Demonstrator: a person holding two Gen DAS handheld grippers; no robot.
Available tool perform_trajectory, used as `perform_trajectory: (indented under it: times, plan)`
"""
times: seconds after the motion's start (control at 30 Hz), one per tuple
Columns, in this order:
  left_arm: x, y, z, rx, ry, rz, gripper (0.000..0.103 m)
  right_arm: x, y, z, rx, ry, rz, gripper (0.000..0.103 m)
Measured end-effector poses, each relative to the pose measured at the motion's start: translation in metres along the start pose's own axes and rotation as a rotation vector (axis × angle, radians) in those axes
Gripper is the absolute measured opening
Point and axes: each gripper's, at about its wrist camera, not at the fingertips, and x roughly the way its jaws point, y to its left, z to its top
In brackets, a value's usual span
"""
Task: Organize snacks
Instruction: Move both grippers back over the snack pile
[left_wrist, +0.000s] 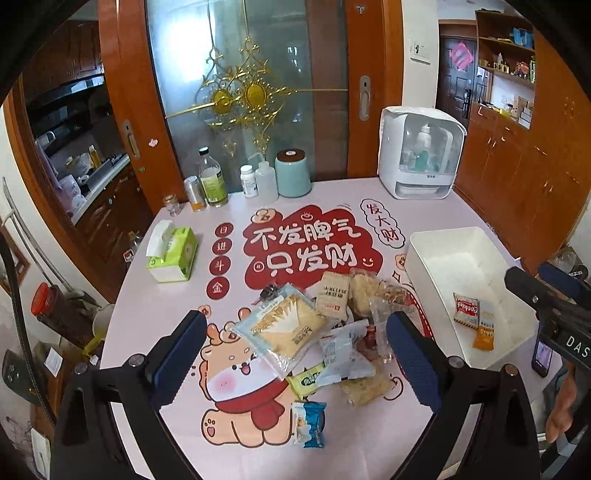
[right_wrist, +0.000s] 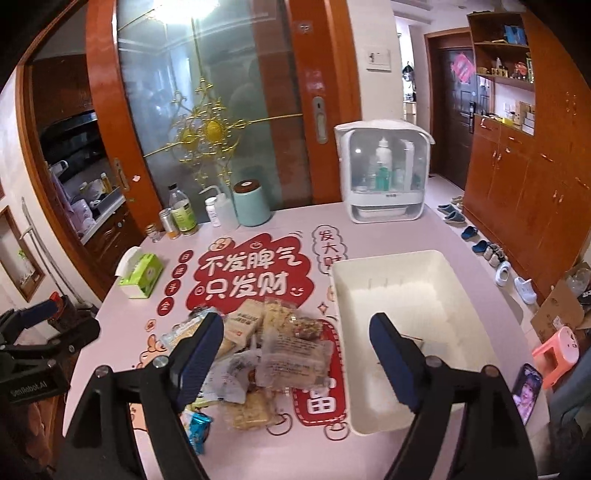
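At the left of the table (left_wrist: 155, 314) lies a green tissue box (left_wrist: 173, 254), well apart from everything else. Behind it, along the far edge, stand a can (left_wrist: 194, 193), a green-labelled bottle (left_wrist: 212, 180) and a pale blue canister (left_wrist: 293, 172).

The left gripper (left_wrist: 295, 363) hangs over the snack pile (left_wrist: 321, 325) with its jaws spread wide and nothing pinched between them. The pile sits mid-table on the printed cloth: a large flat cracker packet (left_wrist: 282, 330) on top at the left, a tan packet (left_wrist: 333, 295) behind it, and a small blue packet (left_wrist: 309, 424) lying apart at the near side.

The right gripper (right_wrist: 295, 358) also stands spread and empty, one finger over the pile, the other over the white bin (right_wrist: 458, 280).

The bin sits just right of the pile. Two small packets lie inside it, a red and white cookie packet (left_wrist: 466, 309) and an orange one (left_wrist: 484, 330) touching it; in the right wrist view they are probably hidden behind the finger.

A white dish cabinet (left_wrist: 421, 151) stands at the far right edge.
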Motion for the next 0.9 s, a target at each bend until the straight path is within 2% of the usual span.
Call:
perform_trajectory:
  times: [0.13, 0.3, 0.6, 0.9]
  plan:
    - [0.013, 0.006, -0.013, -0.005, 0.049, -0.023, 0.097, 0.009, 0.009, -0.01, 0.008, 0.024, 0.036, 0.082]
    - [0.048, 0.013, -0.042, -0.026, 0.171, -0.045, 0.097, 0.033, 0.024, -0.029, -0.018, 0.11, 0.062, 0.082]
    - [0.106, 0.017, -0.102, -0.034, 0.362, -0.05, 0.097, 0.078, 0.037, -0.075, -0.054, 0.265, 0.043, 0.082]
    - [0.14, 0.015, -0.127, -0.044, 0.461, -0.059, 0.097, 0.108, 0.044, -0.102, -0.093, 0.323, 0.052, 0.092]
